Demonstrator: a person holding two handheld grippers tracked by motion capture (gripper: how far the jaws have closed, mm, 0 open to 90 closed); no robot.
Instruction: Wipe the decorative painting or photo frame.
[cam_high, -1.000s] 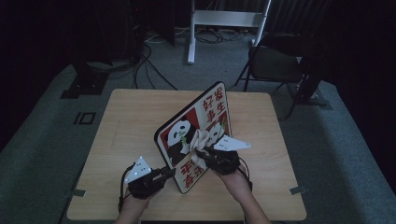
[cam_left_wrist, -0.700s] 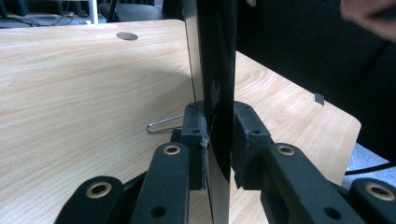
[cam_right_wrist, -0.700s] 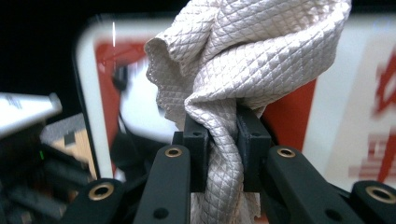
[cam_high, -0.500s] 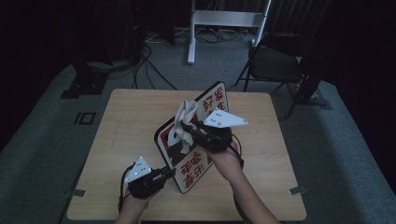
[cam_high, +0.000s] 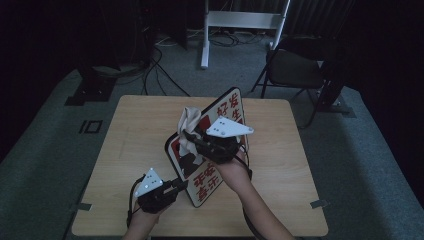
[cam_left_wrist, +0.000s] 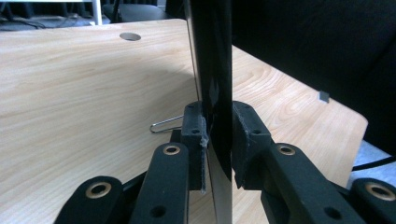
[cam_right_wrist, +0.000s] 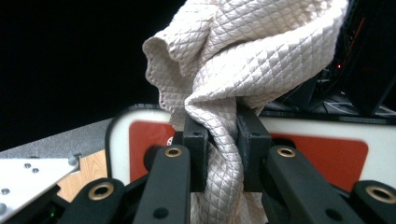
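right claw (cam_high: 192, 137) raised over the sign (cam_high: 200, 172), clamped on cloth (cam_right_wrist: 243, 60); left claw (cam_left_wrist: 217, 135) clamps the sign's edge, seen edge-on above the table (cam_left_wrist: 84, 79)

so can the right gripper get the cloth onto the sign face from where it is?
Probably yes. The right gripper, shut on the cloth, hangs right in front of the sign, with nothing between them. The left gripper clamps the sign's lower edge, holding it tilted up off the table.
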